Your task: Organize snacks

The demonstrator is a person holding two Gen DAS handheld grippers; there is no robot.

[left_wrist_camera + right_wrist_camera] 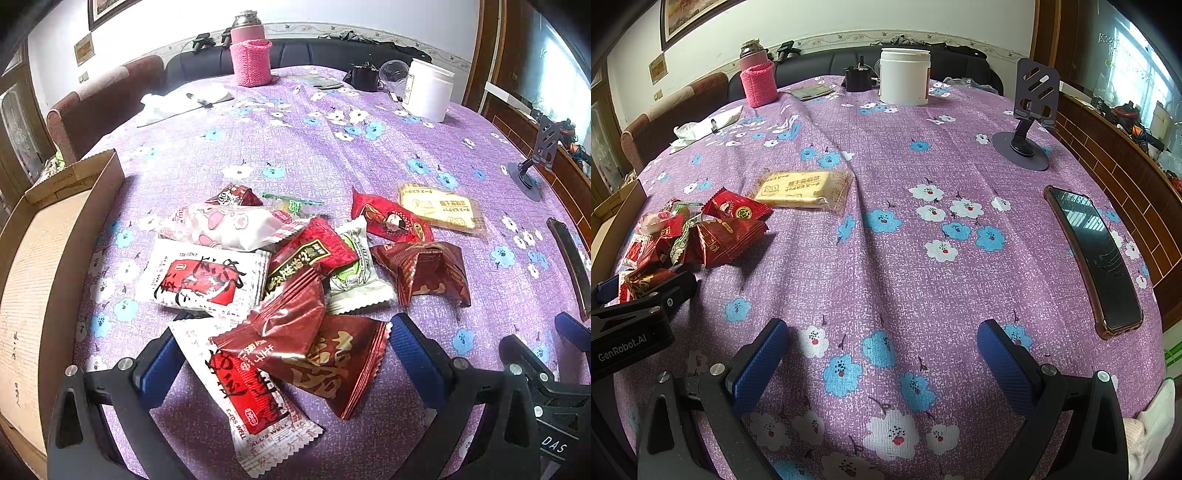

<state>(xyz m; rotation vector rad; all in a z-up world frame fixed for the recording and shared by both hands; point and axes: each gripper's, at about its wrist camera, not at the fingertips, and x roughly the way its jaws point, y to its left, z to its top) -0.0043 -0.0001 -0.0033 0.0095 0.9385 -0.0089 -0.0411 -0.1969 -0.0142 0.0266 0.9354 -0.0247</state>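
Observation:
A pile of snack packets (pixel 295 269) lies on the purple flowered tablecloth (pixel 332 155). My left gripper (pixel 284 354) is open, low over the pile's near end, with a dark red packet (pixel 314 350) and a white-and-red packet (pixel 255 402) between its fingers. A yellow biscuit packet (pixel 439 210) lies apart at the right. My right gripper (pixel 882 365) is open and empty over bare cloth, right of the pile (pixel 690 236). The biscuit packet (pixel 805 190) is ahead of it to the left.
An open cardboard box (pixel 44 258) stands at the left table edge. A phone (pixel 1097 258) lies at the right, a phone stand (pixel 1027 122) behind it. A white tub (pixel 904 75), a pink-sleeved flask (pixel 758 77) and tissues (pixel 701 127) are at the back.

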